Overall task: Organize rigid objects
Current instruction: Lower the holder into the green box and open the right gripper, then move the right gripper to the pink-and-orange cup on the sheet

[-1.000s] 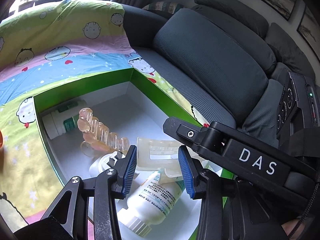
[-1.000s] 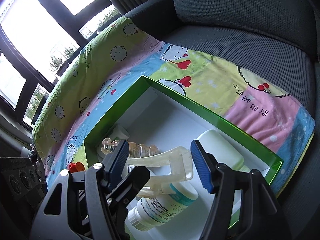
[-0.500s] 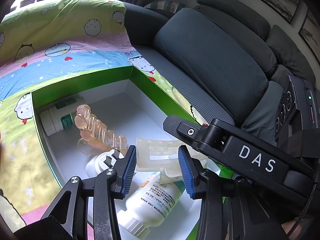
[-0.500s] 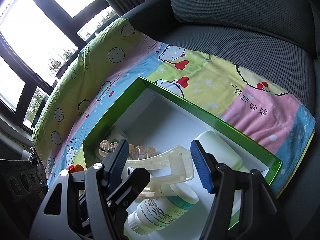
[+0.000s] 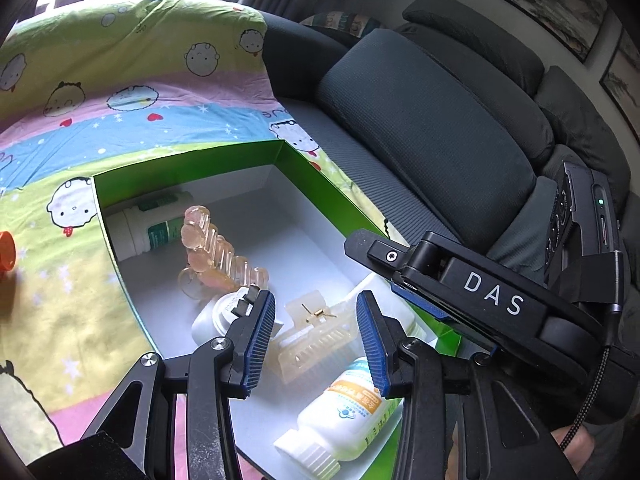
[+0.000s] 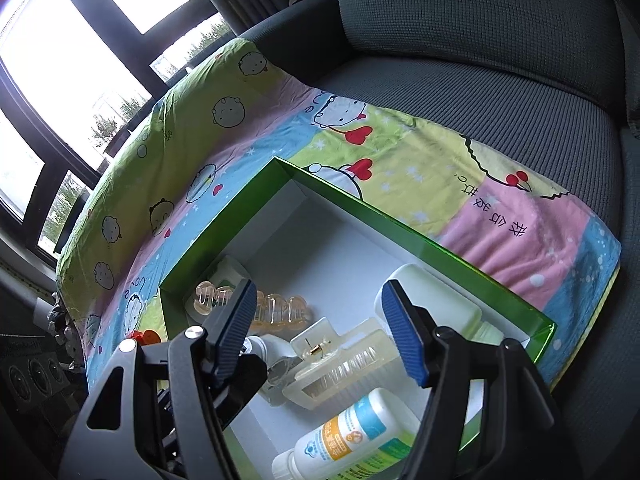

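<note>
My right claw (image 6: 320, 336) stands open with nothing gripped, above the cream hair clip (image 6: 340, 364) lying in the green box (image 6: 460, 256) among white bottles (image 6: 360, 440). My left claw (image 5: 316, 340) hovers open and empty over that clip.

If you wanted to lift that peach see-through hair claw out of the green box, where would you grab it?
Probably across the peach hair claw's long toothed body near the middle, coming from above. It lies on the floor of the green box with open space on both long sides, so the fingers can straddle it. Its end near the white bottle by the wall is more crowded.
</note>
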Motion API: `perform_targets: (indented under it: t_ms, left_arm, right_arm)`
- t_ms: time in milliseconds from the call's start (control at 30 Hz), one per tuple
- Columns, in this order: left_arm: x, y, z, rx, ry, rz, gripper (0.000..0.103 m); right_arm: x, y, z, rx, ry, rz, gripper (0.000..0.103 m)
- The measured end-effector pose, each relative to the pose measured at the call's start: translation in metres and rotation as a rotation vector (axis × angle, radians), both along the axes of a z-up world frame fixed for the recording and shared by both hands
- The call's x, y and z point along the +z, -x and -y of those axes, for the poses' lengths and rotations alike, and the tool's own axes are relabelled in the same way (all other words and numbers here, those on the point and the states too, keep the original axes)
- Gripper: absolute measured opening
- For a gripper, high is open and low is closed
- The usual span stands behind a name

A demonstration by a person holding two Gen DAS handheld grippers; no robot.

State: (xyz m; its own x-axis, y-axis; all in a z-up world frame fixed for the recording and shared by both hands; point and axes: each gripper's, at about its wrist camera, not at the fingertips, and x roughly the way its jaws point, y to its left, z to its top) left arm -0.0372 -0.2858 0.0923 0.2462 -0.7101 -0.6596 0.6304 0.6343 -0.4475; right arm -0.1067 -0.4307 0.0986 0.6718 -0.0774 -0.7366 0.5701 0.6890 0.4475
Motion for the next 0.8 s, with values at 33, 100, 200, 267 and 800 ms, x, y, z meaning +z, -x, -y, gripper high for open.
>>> perform_targets:
  t_ms: [33,100,200,267,800]
  left_arm:
    - [0.001,0.001,-0.003,0.002,0.0,0.001,0.042]
    - [0.002,0.002,-0.008,0.007,0.001,-0.002,0.042]
    - [0.002,0.004,-0.017,0.018,0.003,-0.009,0.051]
    - [0.001,0.006,-0.025,0.024,0.011,-0.009,0.053]
    - [0.011,0.0,-0.118,0.202,0.04,0.017,0.077]
  right_arm:
    - [0.001,0.0,-0.001,0.0,0.003,-0.001,0.067]
    - [0.002,-0.001,-0.002,-0.001,0.012,-0.003,0.068]
    - [0.004,-0.001,-0.006,0.001,0.027,-0.004,0.072]
    - [0.006,-0.002,-0.008,0.005,0.034,-0.001,0.075]
    - [0.011,-0.012,-0.026,0.018,0.122,-0.015,0.096]
